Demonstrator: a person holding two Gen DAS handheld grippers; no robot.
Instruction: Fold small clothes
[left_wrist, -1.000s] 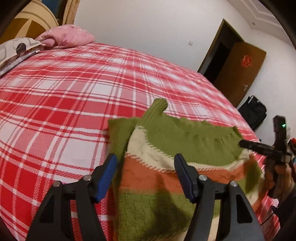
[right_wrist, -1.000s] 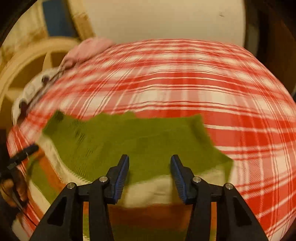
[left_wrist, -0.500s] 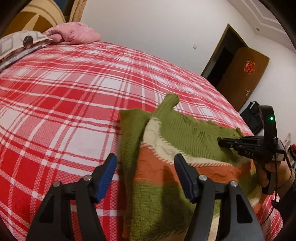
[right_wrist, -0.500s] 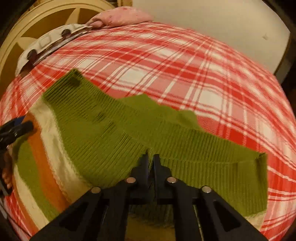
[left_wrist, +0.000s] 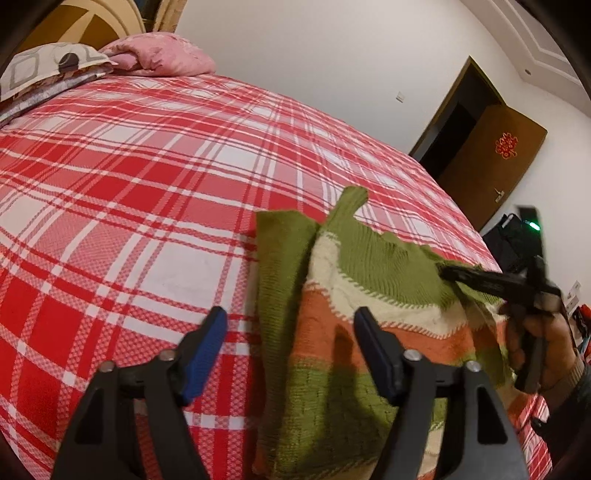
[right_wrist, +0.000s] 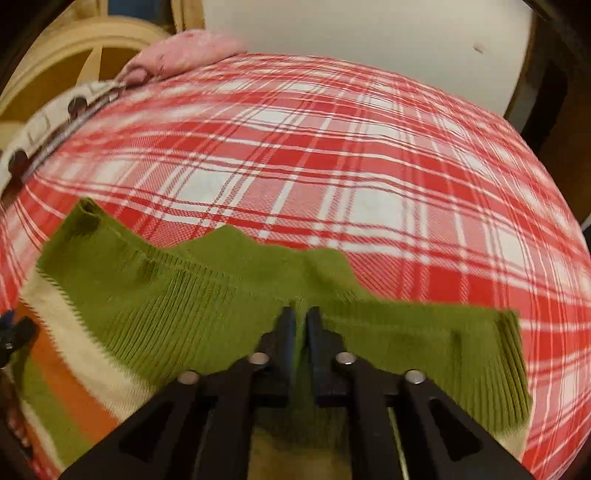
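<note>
A small knitted sweater (left_wrist: 369, 332) with green, cream and orange stripes lies on the red plaid bed (left_wrist: 147, 184), its sleeves folded in. My left gripper (left_wrist: 288, 343) is open and empty, hovering over the sweater's left edge. My right gripper (right_wrist: 301, 321) is shut on the sweater's green ribbed edge (right_wrist: 207, 295) and lifts it a little; it also shows in the left wrist view (left_wrist: 443, 271) at the sweater's far right. In the right wrist view the striped body (right_wrist: 74, 369) lies at lower left.
A pink pillow (left_wrist: 159, 59) and a patterned pillow (left_wrist: 44, 66) lie at the head of the bed by a wooden headboard (right_wrist: 74, 55). A brown door (left_wrist: 491, 155) and a dark bag (left_wrist: 509, 240) stand beyond the bed's right side.
My right gripper closed on the sweater's green ribbed edge and raised it slightly. My left gripper stayed open and shifted left toward the sweater's left edge.
</note>
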